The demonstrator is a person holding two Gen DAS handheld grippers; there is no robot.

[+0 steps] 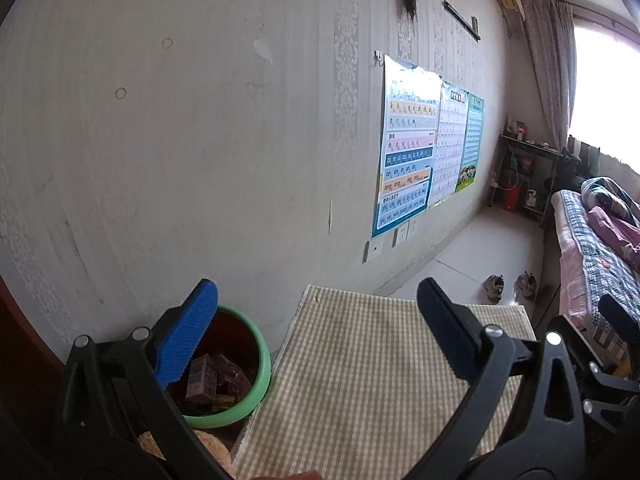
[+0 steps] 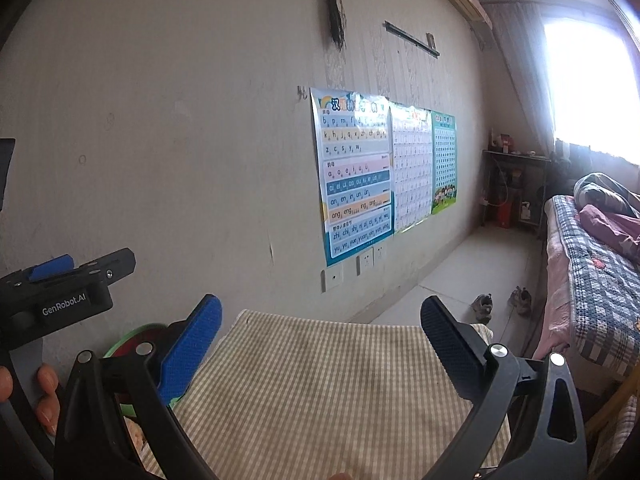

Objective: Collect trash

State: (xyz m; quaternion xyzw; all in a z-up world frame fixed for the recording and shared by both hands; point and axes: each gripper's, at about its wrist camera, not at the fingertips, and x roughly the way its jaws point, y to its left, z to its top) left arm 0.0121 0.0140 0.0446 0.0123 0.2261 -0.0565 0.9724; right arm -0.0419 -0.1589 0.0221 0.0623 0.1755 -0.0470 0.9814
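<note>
From the left wrist camera, the left gripper [image 1: 318,312] hangs with its jaws spread wide and nothing between them, above a table covered in a checked cloth [image 1: 360,380]. The cloth shows no litter. Low and to the left of the jaws, just beside the table's edge, stands a green-rimmed bin [image 1: 262,368]; inside it lie small cartons and wrappers [image 1: 212,380], so the trash visible here is already in the bin. The left blue pad partly overlaps the bin's rim in the picture.

From the right wrist camera, the right gripper [image 2: 320,320] is likewise released and empty, over the same checked cloth [image 2: 320,392]. The bin [image 2: 136,334] peeks out behind the left finger, mostly hidden. The left gripper's body [image 2: 64,292] sits at the far left, with fingertips [image 2: 48,380] of the holding hand beneath it.

Judging from this, the left gripper is nearer the bin; any further pick would mean finding litter beyond these views, since none is seen on the table
</note>
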